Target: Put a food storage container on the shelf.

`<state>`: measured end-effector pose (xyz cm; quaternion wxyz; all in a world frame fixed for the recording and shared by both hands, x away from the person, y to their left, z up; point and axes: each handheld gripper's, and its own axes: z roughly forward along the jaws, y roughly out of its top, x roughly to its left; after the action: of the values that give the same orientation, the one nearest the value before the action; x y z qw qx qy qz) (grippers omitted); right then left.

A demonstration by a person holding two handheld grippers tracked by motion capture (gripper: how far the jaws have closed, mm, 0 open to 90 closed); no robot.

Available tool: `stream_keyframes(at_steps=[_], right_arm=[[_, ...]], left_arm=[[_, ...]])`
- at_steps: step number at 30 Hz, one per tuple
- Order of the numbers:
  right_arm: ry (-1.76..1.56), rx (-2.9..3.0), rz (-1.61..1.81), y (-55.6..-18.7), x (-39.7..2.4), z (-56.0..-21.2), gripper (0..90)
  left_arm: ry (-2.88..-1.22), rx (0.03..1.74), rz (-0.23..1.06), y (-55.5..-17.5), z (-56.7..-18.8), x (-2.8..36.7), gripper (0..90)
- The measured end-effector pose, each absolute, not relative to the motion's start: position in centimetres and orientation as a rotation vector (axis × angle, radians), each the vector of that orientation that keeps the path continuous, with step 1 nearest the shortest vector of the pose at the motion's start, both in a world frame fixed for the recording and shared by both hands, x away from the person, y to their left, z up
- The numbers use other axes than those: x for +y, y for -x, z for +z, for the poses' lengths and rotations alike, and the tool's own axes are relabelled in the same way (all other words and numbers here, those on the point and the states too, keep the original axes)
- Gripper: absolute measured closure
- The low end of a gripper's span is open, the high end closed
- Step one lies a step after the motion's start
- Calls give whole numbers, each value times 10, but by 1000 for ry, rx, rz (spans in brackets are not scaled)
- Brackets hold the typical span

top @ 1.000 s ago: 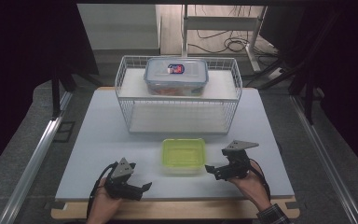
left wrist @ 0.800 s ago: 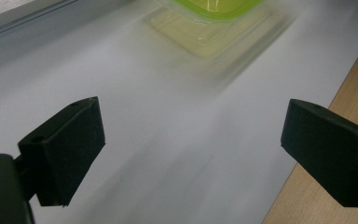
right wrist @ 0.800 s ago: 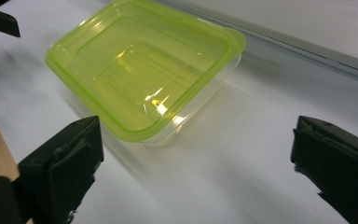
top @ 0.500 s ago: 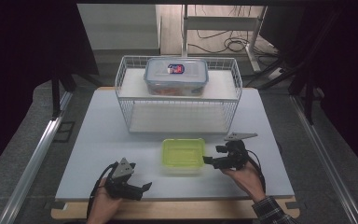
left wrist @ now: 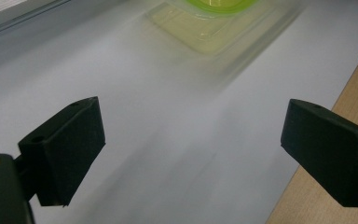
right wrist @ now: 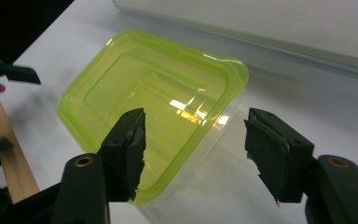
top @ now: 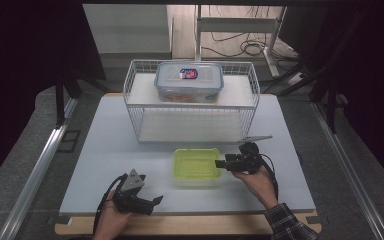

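- The right gripper lies level, pointing left at the right edge of the green-lidded box on the table's front half.
- Its jaws have just been closing; one sits over the lid, the other off its corner, neither pressing it.
- The left gripper rests near the front edge, jaws wide apart over bare table.
- The tub in the wire basket bears a label, unreadable.

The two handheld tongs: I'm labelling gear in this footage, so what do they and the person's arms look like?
Both tongs are black, with two blocky black jaws each. The left tongs carry a grey three-cornered plate on top and trail a black cable; the right tongs also bear a grey plate and a black cable. A dark plaid sleeve covers the right forearm.
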<state>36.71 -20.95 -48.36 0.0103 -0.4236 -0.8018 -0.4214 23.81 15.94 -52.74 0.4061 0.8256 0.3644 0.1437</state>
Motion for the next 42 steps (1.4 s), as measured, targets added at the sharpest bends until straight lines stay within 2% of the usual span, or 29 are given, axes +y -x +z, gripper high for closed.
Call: stream_keyframes(at_steps=[3,10,14,24,42], right_arm=[[1364,-2450,-1298,-372,-208,-487,429],[1443,-2291,-1242,-384,-209,-499,571],[1463,-2211,-1219,-390,-210,-506,614],[1376,-2058,-1210,-397,-208,-512,794],[1376,-2065,-1317,-387,-215,-490,801]], left_arm=[[-2087,918,363,-238,-528,159,62],[-2088,919,362,-238,-528,159,62],[-2088,918,361,-238,-528,158,62],[-2087,917,365,-238,-528,159,62],[-2082,921,373,-237,-527,161,61]])
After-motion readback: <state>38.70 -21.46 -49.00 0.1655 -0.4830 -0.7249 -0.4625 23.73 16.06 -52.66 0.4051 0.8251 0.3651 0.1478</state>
